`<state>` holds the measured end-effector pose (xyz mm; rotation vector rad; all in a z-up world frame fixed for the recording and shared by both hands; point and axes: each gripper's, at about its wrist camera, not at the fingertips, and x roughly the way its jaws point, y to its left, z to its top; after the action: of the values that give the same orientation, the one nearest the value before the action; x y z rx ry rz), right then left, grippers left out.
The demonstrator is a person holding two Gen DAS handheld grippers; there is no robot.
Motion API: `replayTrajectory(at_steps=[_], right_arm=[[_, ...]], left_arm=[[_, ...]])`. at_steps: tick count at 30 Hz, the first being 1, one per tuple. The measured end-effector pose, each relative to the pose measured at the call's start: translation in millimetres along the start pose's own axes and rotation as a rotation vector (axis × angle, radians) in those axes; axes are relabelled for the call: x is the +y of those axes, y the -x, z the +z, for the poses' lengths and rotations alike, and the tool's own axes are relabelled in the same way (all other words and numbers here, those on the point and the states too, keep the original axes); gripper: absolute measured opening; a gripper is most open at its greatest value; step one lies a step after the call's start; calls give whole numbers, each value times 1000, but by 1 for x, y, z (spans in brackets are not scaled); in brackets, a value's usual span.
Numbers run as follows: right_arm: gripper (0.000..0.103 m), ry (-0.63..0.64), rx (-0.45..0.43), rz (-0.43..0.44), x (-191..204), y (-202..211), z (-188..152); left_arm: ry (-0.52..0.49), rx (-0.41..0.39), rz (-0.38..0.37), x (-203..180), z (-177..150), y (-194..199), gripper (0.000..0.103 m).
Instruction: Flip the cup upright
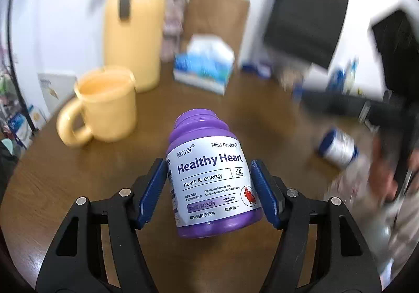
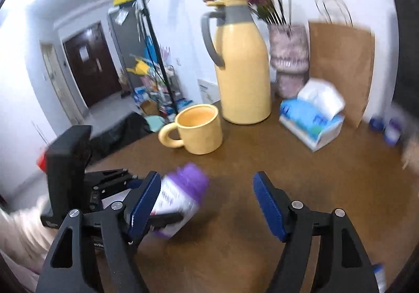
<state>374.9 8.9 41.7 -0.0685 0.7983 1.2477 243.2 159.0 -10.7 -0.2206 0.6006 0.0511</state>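
The yellow mug point(image 1: 110, 107) point(image 2: 199, 130) stands upright on the brown table point(image 1: 65, 183), mouth up and handle to the left. My left gripper point(image 1: 208, 164) is shut on a purple "Healthy Heart" bottle point(image 1: 209, 175), held tilted with its cap pointing away, to the right of the mug and nearer me. In the right wrist view, the same bottle point(image 2: 180, 198) appears blurred at the lower left in the left gripper's black frame. My right gripper point(image 2: 207, 178) hangs open over bare table, with nothing between its blue pads point(image 2: 267, 204).
A tall yellow thermos jug point(image 2: 243, 68) stands behind the mug. Further right are a pink vase of flowers point(image 2: 288, 57), a tissue box point(image 2: 311, 120) and a brown paper bag point(image 2: 340, 65). A black bag point(image 1: 306, 18) stands at the back right. A blue-and-white bottle point(image 1: 337, 147) lies on its side at the right.
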Motion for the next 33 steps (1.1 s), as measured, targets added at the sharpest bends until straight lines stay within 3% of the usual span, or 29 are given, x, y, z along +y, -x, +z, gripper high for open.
replayTrajectory(at_steps=[3, 7, 17, 22, 28, 29, 33], right_arm=[[78, -77, -34, 40, -2, 0, -8], [78, -103, -91, 58, 8, 1, -26], [78, -130, -29, 138, 14, -1, -21], [82, -125, 8, 166, 21, -4, -22], [81, -141, -38, 95, 16, 18, -34], [71, -144, -51, 76, 15, 22, -38], [69, -140, -58, -7, 13, 28, -48]], left_arm=[[12, -125, 37, -3, 6, 13, 62], [-41, -225, 101, -10, -1, 17, 62], [-75, -268, -44, -25, -18, 22, 62], [-234, -379, -142, -58, -30, 52, 62], [-290, -323, -211, -71, -39, 50, 60], [-291, -317, -222, -73, -40, 50, 60], [-270, -234, -265, -75, -37, 36, 60]])
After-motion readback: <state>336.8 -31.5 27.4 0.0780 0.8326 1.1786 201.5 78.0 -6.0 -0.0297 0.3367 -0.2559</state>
